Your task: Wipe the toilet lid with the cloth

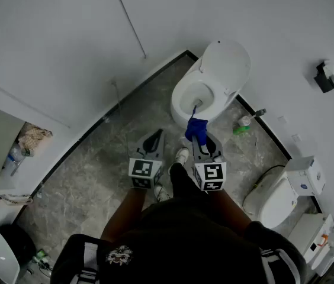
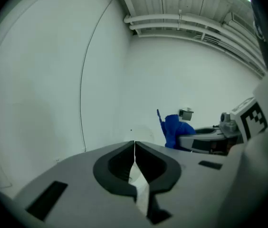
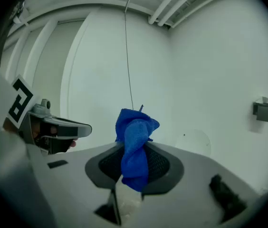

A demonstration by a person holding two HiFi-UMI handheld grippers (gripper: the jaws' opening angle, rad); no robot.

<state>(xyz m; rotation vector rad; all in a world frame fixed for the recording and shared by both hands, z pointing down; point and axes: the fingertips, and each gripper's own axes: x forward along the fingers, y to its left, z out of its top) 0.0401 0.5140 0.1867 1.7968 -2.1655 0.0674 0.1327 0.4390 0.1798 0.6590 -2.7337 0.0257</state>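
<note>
Blue cloth (image 3: 135, 146) is bunched tight between the jaws of my right gripper (image 1: 199, 139). It's clamped hard on it, with a wad sticking up past the tips and a fold hanging below. My left gripper (image 2: 134, 148) is just beside it, jaws pressed together with nothing between them. Both grippers point forward and a little down.

From my head view, the cloth is right at the front rim of the toilet bowl (image 1: 182, 102), though I can't tell whether it touches. Beyond the bowl, the toilet lid (image 1: 227, 61) stands raised against the white wall (image 1: 66, 34). A green bottle (image 1: 242, 126) sits on the grey marbled floor (image 1: 90, 182) to the right of the bowl, close to the wall. Higher up on that right-hand wall is a black holder (image 1: 326, 77). My shoe (image 1: 182, 155) shows between the two grippers.
</note>
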